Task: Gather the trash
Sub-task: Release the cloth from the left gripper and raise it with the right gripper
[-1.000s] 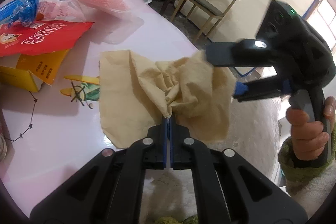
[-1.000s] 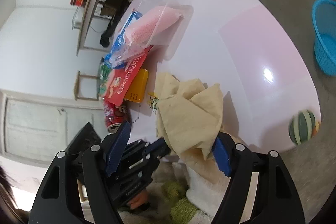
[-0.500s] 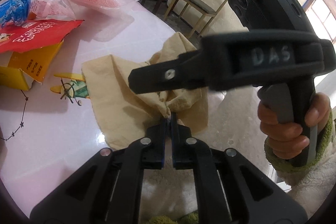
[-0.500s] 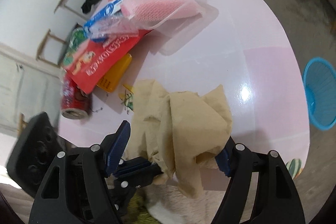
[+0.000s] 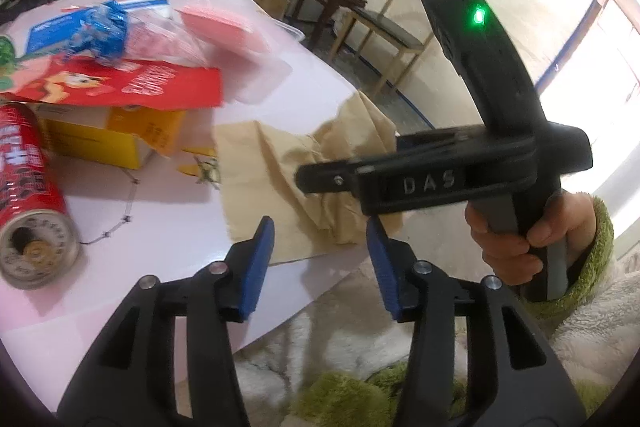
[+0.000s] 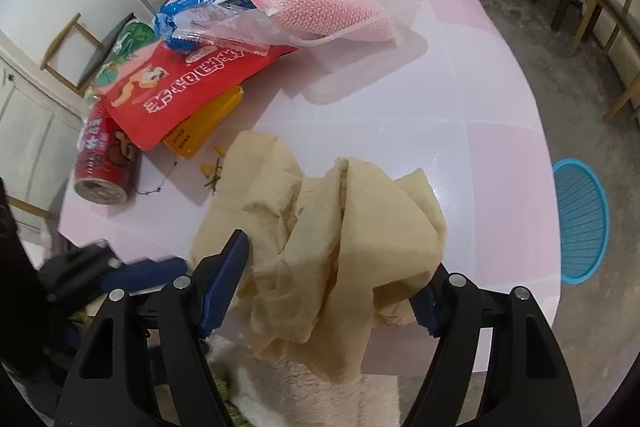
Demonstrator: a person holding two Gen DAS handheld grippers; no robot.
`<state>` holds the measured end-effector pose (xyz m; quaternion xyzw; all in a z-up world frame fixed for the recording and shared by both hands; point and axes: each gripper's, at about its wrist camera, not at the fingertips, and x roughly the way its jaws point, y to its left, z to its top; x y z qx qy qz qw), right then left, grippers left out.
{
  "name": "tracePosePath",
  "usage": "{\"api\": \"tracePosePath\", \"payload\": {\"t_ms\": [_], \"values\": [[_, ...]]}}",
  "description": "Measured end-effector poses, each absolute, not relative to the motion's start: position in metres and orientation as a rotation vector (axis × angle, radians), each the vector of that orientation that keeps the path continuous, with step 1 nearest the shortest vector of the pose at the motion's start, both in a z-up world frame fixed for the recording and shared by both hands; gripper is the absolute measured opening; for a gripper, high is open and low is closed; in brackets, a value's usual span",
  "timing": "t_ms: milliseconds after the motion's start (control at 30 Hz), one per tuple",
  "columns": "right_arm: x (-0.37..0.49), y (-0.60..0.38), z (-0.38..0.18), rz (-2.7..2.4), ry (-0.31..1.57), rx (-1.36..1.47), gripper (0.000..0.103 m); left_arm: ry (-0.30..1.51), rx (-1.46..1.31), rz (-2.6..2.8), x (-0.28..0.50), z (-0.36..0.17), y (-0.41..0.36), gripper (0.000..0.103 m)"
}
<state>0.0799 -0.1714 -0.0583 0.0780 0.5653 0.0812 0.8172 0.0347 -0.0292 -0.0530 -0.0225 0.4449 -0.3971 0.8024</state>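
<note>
A: What is the left gripper [image 5: 320, 259] doing?

B: Its blue-padded jaws are standing apart, holding nothing, just short of the crumpled beige paper towel [image 5: 304, 183] lying at the near edge of the pale pink table [image 5: 160, 227].

A: And the right gripper [image 6: 332, 283]?

B: Its jaws are spread wide around the towel [image 6: 340, 247], which is bunching between them and draping over the edge at six o'clock; whether the pads are pressing it, I cannot tell. A red drink can [image 6: 104, 159] is lying at nine o'clock.
</note>
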Motion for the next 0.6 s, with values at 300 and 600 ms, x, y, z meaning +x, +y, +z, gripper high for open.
{"api": "tracePosePath", "payload": {"t_ms": [300, 600], "values": [[0.076, -0.174, -0.06, 0.129, 1.171, 0.125, 0.071, 0.951, -0.042, -0.794, 0.033, -0.051, -0.009, 0.057], [0.074, -0.165, -0.063, 0.094, 1.134, 0.038, 0.071, 0.916, -0.046, -0.719, 0.036, -0.043, 0.012, 0.066]]}}
